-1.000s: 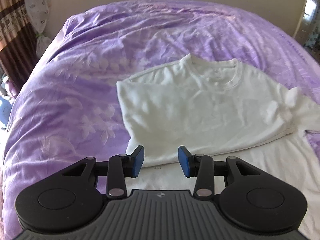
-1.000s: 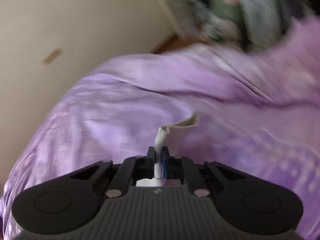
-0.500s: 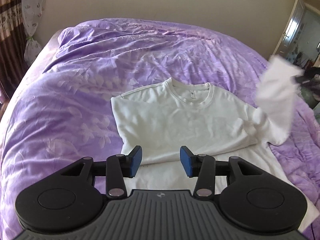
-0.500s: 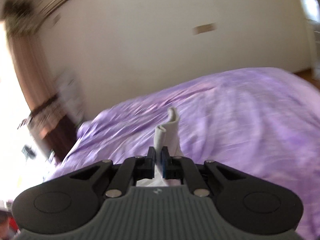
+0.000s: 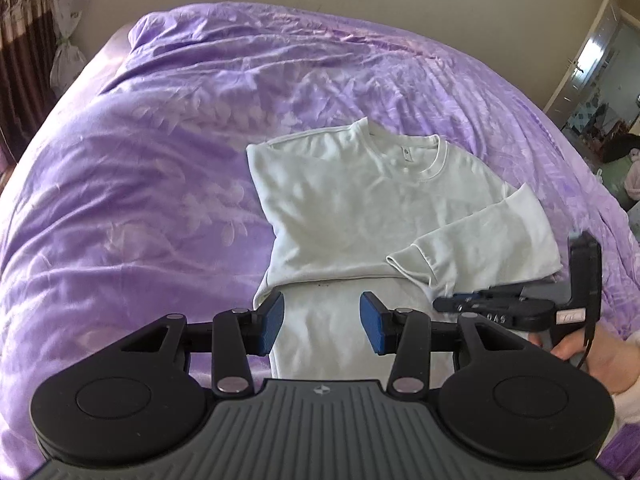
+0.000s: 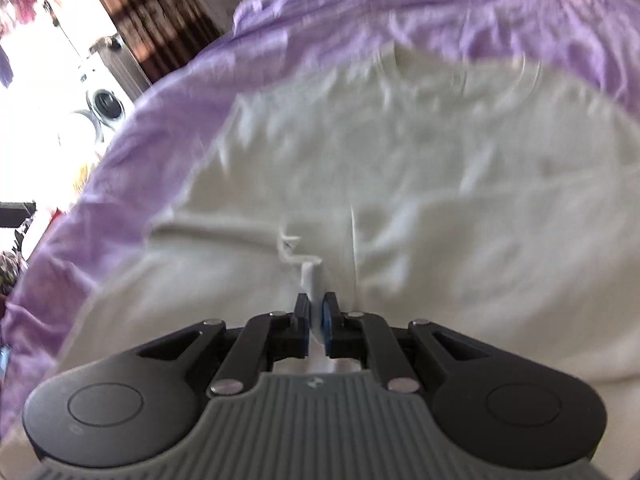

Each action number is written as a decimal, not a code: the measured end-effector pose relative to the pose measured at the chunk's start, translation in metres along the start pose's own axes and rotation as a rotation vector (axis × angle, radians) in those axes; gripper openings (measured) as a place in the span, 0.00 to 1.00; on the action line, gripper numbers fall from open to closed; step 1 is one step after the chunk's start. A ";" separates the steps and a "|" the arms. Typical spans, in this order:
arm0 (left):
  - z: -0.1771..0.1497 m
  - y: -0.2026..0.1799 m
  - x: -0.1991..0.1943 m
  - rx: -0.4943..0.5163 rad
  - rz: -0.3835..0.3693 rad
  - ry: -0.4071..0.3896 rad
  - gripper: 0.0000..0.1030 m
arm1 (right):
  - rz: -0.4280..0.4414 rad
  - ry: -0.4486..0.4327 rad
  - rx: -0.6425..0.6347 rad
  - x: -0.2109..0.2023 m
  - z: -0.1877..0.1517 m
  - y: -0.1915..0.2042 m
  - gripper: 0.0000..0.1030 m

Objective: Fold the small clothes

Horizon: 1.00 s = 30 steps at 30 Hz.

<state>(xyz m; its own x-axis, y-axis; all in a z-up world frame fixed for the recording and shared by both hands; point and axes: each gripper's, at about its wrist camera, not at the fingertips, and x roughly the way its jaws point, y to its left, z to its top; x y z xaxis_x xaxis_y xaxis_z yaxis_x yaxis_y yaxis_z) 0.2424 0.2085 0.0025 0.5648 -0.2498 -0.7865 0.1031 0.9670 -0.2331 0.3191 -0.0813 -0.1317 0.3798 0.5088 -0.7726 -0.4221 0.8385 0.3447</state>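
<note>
left claw [image 5: 322, 322] spread wide, right claw [image 6: 316, 316] apparently pinched shut

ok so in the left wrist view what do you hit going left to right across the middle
brown curtain → purple bedspread → white shirt → folded-over sleeve → right gripper → doorway

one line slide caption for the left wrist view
Open left gripper hovers over white shirt as right gripper folds its sleeve inward.

White long-sleeved shirt [image 5: 360, 208] lies flat, front up, on the purple bedspread [image 5: 140, 180], collar at the far end. One sleeve [image 5: 480, 240] is folded across the lower chest, cuff toward the middle. Fabric lightly wrinkled.
</note>
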 end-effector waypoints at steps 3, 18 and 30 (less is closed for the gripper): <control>-0.002 0.001 0.011 -0.025 -0.029 0.008 0.50 | 0.019 0.025 0.043 0.009 -0.006 -0.011 0.07; -0.003 -0.045 0.114 -0.128 -0.254 0.072 0.62 | -0.158 -0.001 0.039 -0.079 0.024 -0.049 0.39; -0.005 -0.074 0.165 -0.085 -0.273 0.103 0.02 | -0.307 -0.056 0.187 -0.147 -0.018 -0.158 0.40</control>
<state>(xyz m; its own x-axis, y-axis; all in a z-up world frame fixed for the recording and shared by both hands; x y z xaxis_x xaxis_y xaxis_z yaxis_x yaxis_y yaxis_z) 0.3244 0.0956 -0.1128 0.4387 -0.5082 -0.7412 0.1688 0.8567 -0.4875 0.3148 -0.2918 -0.0826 0.5124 0.2337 -0.8263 -0.1257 0.9723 0.1971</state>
